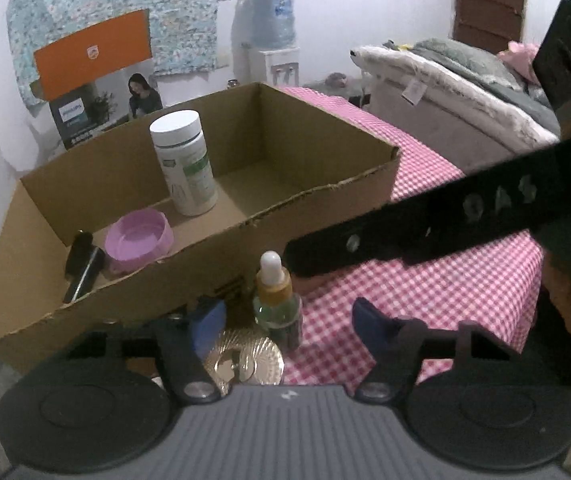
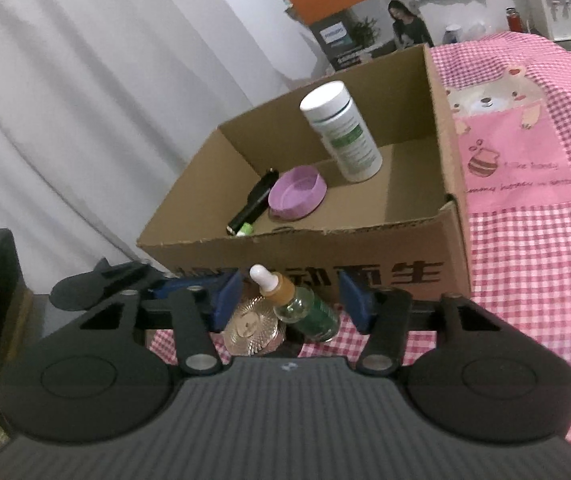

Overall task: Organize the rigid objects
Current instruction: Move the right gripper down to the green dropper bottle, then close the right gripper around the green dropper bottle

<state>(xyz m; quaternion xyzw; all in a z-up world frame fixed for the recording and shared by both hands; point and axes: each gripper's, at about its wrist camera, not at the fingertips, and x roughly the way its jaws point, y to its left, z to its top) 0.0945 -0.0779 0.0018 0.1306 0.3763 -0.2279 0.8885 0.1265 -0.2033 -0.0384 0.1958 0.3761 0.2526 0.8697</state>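
Observation:
A green glass dropper bottle (image 1: 278, 305) with an amber collar and white bulb stands on the checked cloth beside a gold ribbed lid (image 1: 245, 360), just in front of the cardboard box (image 1: 317, 200). My left gripper (image 1: 285, 320) is open around the bottle and lid. My right gripper (image 2: 291, 300) is open, with the bottle (image 2: 305, 306) and lid (image 2: 251, 328) between its blue pads. The box holds a white pill bottle (image 1: 184, 162), a purple bowl (image 1: 139, 240) and a black tube (image 1: 83, 264).
The right gripper's black body (image 1: 445, 216) crosses the left wrist view above the cloth. The pink checked cloth (image 2: 525, 240) has a bear print. A white curtain (image 2: 85, 100) hangs at left. An orange Philips carton (image 1: 97, 80) and a water dispenser (image 1: 273, 40) stand behind.

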